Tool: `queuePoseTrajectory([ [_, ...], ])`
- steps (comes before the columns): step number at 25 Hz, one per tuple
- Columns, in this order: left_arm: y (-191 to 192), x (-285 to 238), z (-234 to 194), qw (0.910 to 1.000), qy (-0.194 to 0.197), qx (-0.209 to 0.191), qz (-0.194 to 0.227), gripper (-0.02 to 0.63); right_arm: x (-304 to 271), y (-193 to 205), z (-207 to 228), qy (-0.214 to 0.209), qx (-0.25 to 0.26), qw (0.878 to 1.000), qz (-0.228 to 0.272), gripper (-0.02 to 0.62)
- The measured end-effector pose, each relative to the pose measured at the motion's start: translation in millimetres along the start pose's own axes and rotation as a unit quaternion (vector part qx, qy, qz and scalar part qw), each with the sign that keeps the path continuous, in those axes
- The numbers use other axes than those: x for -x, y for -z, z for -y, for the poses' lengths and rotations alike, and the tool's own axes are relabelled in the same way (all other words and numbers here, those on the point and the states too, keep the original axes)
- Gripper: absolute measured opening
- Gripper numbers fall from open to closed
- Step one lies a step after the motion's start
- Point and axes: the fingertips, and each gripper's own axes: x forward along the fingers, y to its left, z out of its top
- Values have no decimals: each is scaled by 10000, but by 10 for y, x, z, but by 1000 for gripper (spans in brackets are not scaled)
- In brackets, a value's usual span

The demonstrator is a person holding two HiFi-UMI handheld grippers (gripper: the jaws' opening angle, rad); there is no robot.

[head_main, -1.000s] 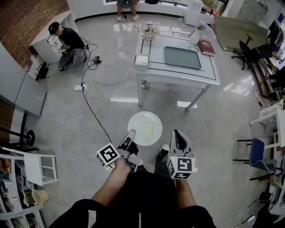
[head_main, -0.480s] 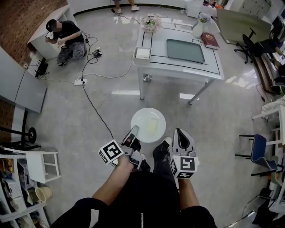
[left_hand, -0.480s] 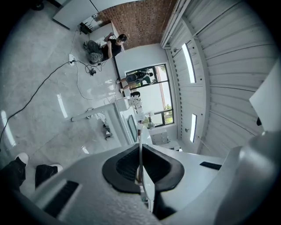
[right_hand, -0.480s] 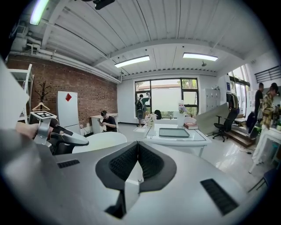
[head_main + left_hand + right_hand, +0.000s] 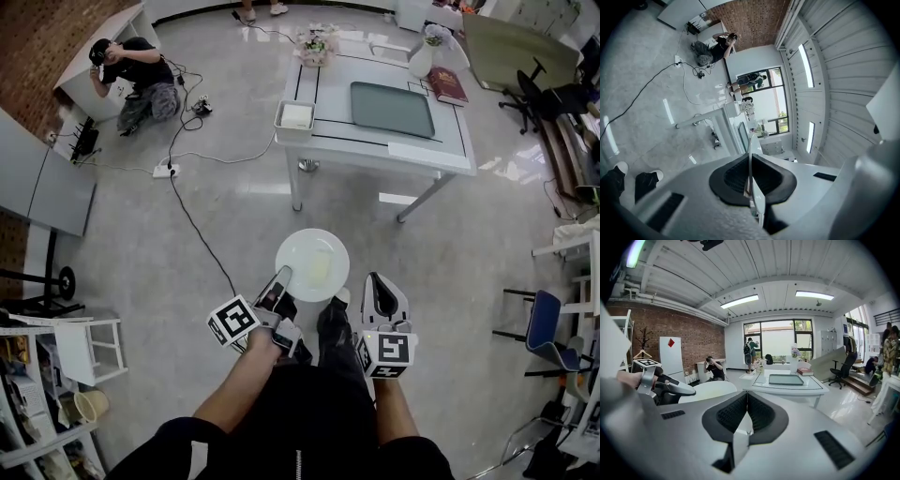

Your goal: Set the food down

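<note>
Carrying — left gripper (image 5: 280, 275) fingers pinch the round white plate (image 5: 302, 246) of pale food (image 5: 318, 269); right gripper (image 5: 377, 281) fingers pressed together. Next — reach the far white worktop (image 5: 323, 105).

- My head view looks steeply down from high over the floor (image 5: 141, 262).
- Left gripper view sits rolled sideways; right gripper view looks level.
- All three share the far tabletop (image 5: 441, 150).

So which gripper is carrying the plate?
The left gripper, shut on the near rim of the white plate; the right gripper alongside is shut with nothing between its jaws.
</note>
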Motion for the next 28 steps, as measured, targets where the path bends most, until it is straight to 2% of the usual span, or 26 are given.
queuePoseTrajectory([
  [12, -227, -717, 165, 9999, -50, -54, 138, 15, -672, -255, 418, -204, -86, 9997, -62, 9],
  [17, -241, -758, 195, 9997, -65, -44, 213, 15, -723, -327, 445, -286, -51, 9996, 27, 9],
  [22, -209, -1294, 358, 9995, -76, -31, 291, 15, -1018, -526, 877, -386, -11, 9992, 43, 9],
  [28, -110, -1671, 453, 9994, -67, -21, 327, 15, -1193, -619, 1227, -459, -16, 9989, 91, 9],
])
